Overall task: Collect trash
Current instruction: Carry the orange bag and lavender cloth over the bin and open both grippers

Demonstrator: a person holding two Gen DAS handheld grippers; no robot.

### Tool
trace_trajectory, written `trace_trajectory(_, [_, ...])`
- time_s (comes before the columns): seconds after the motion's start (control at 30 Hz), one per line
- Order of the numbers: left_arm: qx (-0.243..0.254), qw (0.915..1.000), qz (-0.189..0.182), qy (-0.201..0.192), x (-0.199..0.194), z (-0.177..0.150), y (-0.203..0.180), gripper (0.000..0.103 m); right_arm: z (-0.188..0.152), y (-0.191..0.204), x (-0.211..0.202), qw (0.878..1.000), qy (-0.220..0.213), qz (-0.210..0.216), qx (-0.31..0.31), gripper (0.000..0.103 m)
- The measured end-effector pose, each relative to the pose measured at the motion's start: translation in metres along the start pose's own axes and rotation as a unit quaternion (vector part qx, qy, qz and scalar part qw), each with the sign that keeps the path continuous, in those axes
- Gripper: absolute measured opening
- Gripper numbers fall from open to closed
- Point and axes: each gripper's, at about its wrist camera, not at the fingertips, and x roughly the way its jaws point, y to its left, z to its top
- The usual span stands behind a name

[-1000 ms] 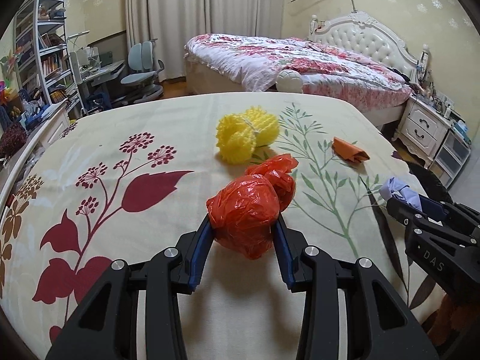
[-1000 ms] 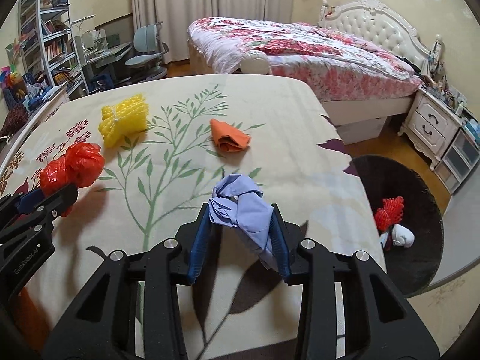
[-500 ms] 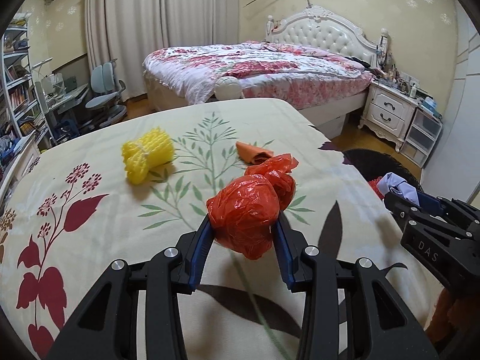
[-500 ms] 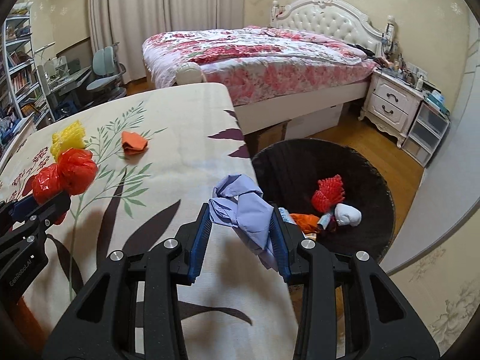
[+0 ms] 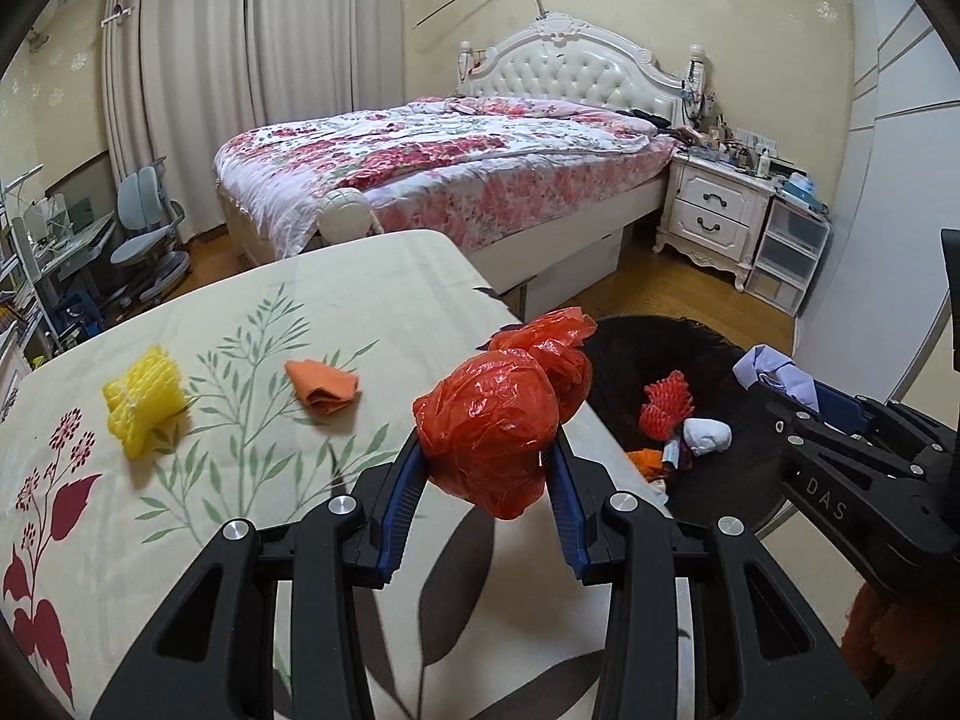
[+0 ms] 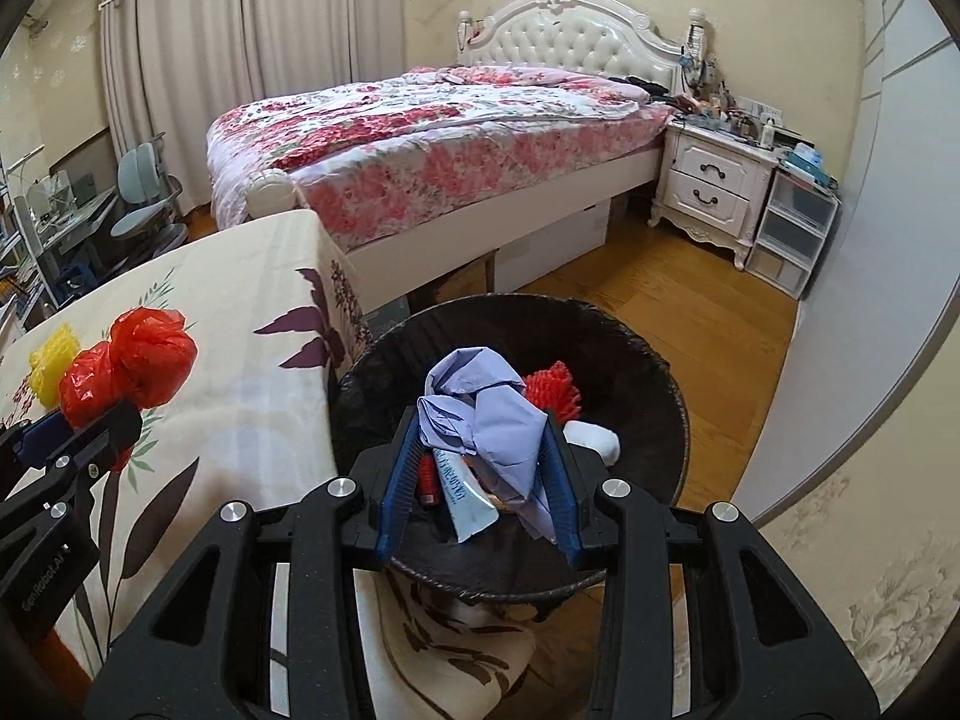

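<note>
My left gripper is shut on a crumpled red plastic bag and holds it above the table's right edge, beside the dark round trash basket. My right gripper is shut on a crumpled lilac paper wad and holds it right over the basket. The basket holds a red foam net, a white wad and a tube. A yellow foam net and an orange wad lie on the floral tablecloth.
A bed with a pink floral quilt stands behind the table. A white nightstand and plastic drawers are at the right wall. A desk and chair stand at the left. Wooden floor surrounds the basket.
Both grippers have swung right with their loads. The right gripper now hangs over the basket instead of the table edge. The left gripper has reached the table's right edge.
</note>
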Motion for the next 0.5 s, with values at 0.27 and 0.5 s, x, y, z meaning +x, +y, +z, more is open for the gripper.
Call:
trace_trajectory(0.27, [0.017, 0.9998, -0.007, 0.007, 0.033, 0.015, -0.032, 0.041, 0.009, -0.028, 0.017, 1.0, 0.0, -0.016, 0.024, 0.037])
trace_trajectory(0.5, [0.024, 0.9996, -0.008, 0.015, 0.055, 0.024, -0.046, 0.041, 0.012, -0.043, 0.03, 0.999, 0.006, -0.025, 0.039, 0.038])
